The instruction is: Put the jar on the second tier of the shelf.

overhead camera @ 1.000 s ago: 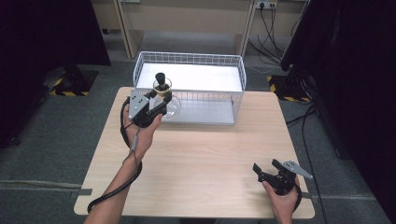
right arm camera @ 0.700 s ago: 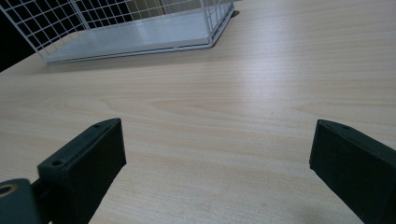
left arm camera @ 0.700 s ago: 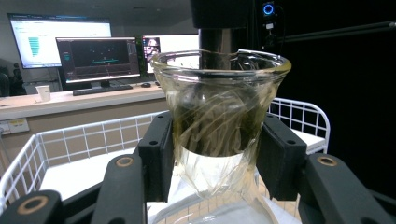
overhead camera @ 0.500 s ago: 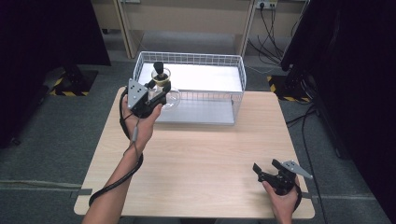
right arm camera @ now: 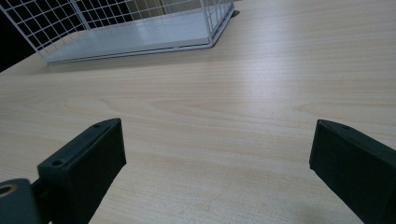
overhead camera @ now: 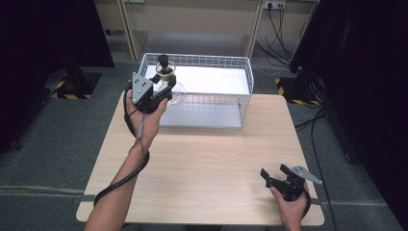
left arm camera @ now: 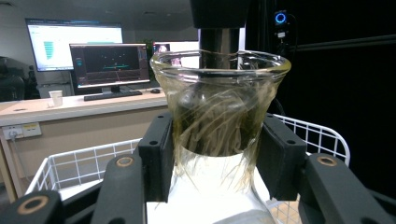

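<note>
Upright in our left gripper (overhead camera: pixel 161 91), the glass flask (overhead camera: pixel 169 82) stands neck up, its long axis vertical, jaws clamped on the neck above the wire basket's (overhead camera: pixel 243 67) near-left corner. Our right gripper (overhead camera: pixel 272 179) rests open and empty on the pale wooden counter (overhead camera: pixel 207 154). Grey carpet surrounds us. From the left gripper view we see monitors (left arm camera: pixel 109 63) on a desk behind.

even overhead light, dark room edges; glare on the basket floor (overhead camera: pixel 202 79); close tongs blurred.
</note>
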